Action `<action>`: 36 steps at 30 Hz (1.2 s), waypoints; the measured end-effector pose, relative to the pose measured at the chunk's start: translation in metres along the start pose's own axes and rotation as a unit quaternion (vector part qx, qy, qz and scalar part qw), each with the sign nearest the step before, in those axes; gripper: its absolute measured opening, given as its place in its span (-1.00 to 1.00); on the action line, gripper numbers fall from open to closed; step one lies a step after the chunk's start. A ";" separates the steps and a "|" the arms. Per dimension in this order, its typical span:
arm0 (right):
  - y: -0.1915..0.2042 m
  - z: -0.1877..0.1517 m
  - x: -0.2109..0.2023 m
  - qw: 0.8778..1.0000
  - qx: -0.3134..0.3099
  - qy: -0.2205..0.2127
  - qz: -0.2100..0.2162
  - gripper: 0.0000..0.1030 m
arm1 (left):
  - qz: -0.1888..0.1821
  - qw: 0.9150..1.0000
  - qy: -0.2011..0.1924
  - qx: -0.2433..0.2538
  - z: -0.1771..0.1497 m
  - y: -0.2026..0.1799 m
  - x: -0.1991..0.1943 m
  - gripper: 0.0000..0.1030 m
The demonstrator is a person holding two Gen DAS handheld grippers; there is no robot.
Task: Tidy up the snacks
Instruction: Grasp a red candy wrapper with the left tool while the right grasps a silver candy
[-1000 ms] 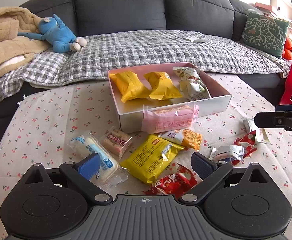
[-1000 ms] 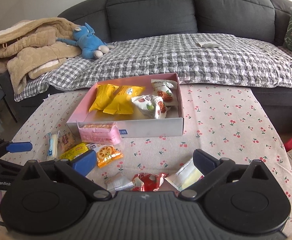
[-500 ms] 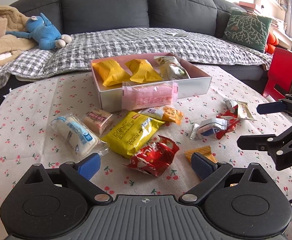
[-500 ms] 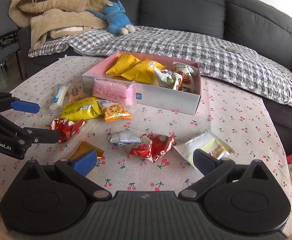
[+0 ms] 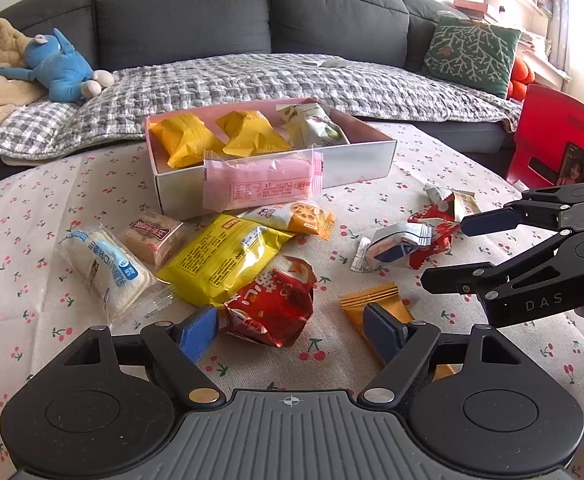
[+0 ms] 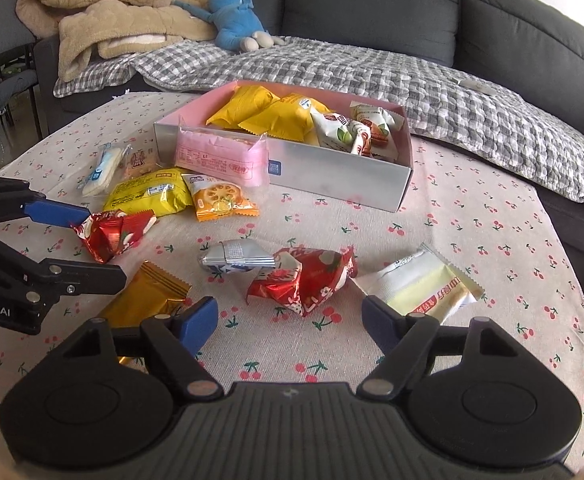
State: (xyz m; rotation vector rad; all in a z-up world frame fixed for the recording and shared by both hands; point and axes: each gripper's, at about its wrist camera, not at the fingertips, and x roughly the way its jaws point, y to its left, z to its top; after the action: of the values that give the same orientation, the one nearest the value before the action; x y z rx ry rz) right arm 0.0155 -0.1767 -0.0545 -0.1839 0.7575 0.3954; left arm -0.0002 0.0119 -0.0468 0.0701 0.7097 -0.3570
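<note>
A pink-lined box [image 5: 372, 146] holds yellow and white packets. Loose snacks lie on the cherry-print cloth before it. In the left wrist view my left gripper [image 5: 290, 332] hangs low over the cloth, its jaws closing. A crumpled red packet [image 5: 272, 308] lies between them, and the pads are not pressing on it. A gold packet [image 5: 376, 304] lies under the right finger. In the right wrist view my right gripper [image 6: 290, 320] is also closing, with another red packet [image 6: 304, 280] just ahead of its fingertips, untouched. A silver packet [image 6: 236, 260] and a pale yellow one [image 6: 424, 288] flank it.
A pink packet [image 5: 260, 182] leans on the box front. Yellow [image 5: 224, 256], white-blue [image 5: 104, 268] and orange [image 5: 296, 216] packets lie to the left. The dark sofa with its checked blanket [image 5: 292, 80] runs behind the table. A red chair [image 5: 560, 148] stands at the right.
Both grippers have sunk toward the cloth and their jaws have narrowed. The red packets now lie close to the fingertips, and each gripper shows larger in the other's view.
</note>
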 end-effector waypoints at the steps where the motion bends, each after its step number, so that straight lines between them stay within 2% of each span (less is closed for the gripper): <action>1: 0.000 0.000 0.002 1.000 -0.001 0.004 0.001 0.37 | 0.001 1.000 0.001 -0.002 0.000 0.001 0.002 0.52; 6: -0.001 0.003 0.008 1.000 0.002 -0.002 0.006 0.32 | 0.000 1.000 0.003 -0.020 0.001 0.009 0.011 0.47; 12: -0.001 0.006 0.010 1.000 -0.005 -0.014 0.008 0.22 | 0.004 1.000 0.000 -0.031 0.000 0.012 0.015 0.30; 14: -0.001 0.007 0.010 1.000 -0.010 -0.015 0.008 0.13 | 0.006 0.999 -0.002 -0.032 0.000 0.012 0.015 0.14; 18: 0.001 0.009 0.010 1.000 -0.020 -0.018 0.009 -0.03 | 0.008 0.999 -0.004 -0.033 0.000 0.012 0.014 -0.05; 21: 0.004 0.010 0.009 0.999 -0.029 -0.020 0.011 -0.24 | 0.010 0.999 -0.004 -0.035 0.001 0.012 0.013 -0.20; 26: 0.004 0.012 0.009 0.999 -0.034 -0.021 0.014 -0.29 | 0.014 0.999 -0.002 -0.042 0.003 0.015 0.012 -0.40; 36: 0.004 0.015 0.006 0.999 -0.028 -0.030 0.018 -0.36 | 0.014 0.999 -0.003 -0.052 0.005 0.017 0.008 -0.44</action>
State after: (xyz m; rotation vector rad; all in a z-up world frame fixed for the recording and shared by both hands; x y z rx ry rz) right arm 0.0275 -0.1672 -0.0474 -0.2099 0.6911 0.4549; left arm 0.0145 0.0249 -0.0488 -0.0193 0.7197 -0.2925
